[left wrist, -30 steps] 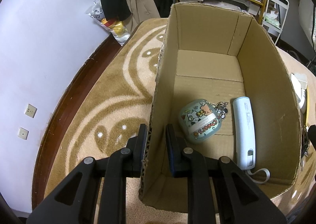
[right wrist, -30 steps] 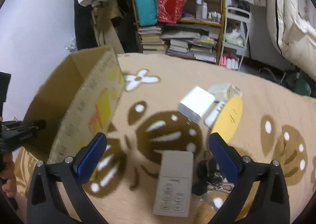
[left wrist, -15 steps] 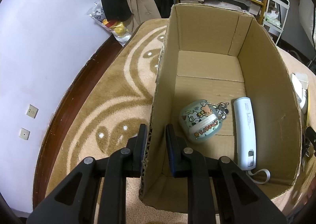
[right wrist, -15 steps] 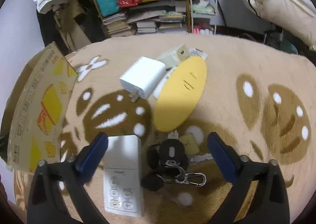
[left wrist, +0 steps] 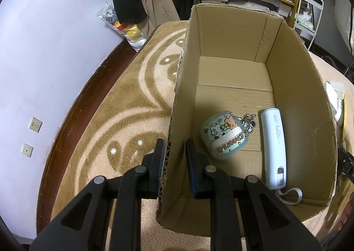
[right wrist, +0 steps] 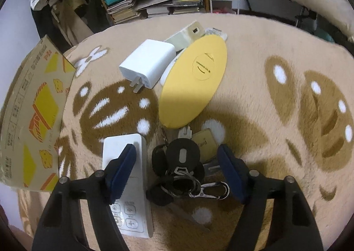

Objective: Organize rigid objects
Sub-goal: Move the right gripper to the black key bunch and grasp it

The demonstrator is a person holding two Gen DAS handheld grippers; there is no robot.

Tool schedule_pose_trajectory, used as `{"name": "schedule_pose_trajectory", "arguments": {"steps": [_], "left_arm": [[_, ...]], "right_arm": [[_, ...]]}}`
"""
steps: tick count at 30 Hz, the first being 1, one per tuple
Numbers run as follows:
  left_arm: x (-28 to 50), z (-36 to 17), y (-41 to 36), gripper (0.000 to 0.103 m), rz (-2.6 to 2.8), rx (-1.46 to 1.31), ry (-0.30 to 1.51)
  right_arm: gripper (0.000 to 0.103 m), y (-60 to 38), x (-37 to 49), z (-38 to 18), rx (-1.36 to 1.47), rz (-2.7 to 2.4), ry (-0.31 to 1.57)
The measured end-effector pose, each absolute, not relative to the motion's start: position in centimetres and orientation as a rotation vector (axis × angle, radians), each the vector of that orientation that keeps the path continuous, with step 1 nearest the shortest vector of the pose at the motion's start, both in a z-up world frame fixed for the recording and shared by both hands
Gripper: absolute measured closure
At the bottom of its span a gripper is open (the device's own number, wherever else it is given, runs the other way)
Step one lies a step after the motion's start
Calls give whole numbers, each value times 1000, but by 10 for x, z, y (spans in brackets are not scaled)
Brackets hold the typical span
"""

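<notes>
1. Left gripper (left wrist: 173,157) is closed down on the left wall of the box (left wrist: 294,87), one finger outside, one inside; it seems to be steadying the box
2. Done so far: two items lie on the box floor, near end. A case (left wrist: 223,135) with cartoon print sits centre, a pale blue stick-shaped device (left wrist: 273,146) just right of it, near the right wall. The far half of the box is bare
3. Right gripper (right wrist: 177,168) is wide open and holds nothing. It straddles the keys (right wrist: 179,167), its left finger over the remote (right wrist: 127,184)
4. Left to do, on the rug (right wrist: 254,63) right of the box: keys, remote, white charger (right wrist: 148,63), yellow disc (right wrist: 194,83), a beige block (right wrist: 184,35) at the far end, partly under the disc. Judged well under half done
5. Next target is probably the keys; the loose ring and carabiner may slip or drag
6. Versus 0.5 s ago: left view is nearly unchanged, same clamp on the wall. In the right view the keys and remote now sit closer and larger between the fingers, so the gripper has come down toward them; opening looks the same
</notes>
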State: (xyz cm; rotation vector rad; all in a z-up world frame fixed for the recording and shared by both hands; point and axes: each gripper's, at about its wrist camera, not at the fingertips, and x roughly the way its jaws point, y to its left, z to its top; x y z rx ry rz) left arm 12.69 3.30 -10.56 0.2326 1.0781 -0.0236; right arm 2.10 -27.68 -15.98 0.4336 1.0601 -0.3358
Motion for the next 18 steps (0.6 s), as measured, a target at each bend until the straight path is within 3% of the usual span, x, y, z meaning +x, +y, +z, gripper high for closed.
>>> {"name": "schedule_pose_trajectory", "arguments": {"steps": [3, 5, 6, 9, 18], "left_arm": [[127, -105, 34, 85, -26, 227, 1083], [126, -105, 34, 85, -26, 224, 1084], [126, -105, 33, 85, -26, 225, 1083], [126, -105, 33, 85, -23, 230, 1084], [127, -105, 33, 85, -24, 223, 1090]], "right_arm": [[26, -283, 19, -161, 474, -337, 1050], [33, -285, 18, -161, 477, -340, 1053], [42, -287, 17, -161, 480, -354, 1061], [49, -296, 12, -160, 534, -359, 1057], [49, -303, 12, -162, 566, -363, 1048]]}}
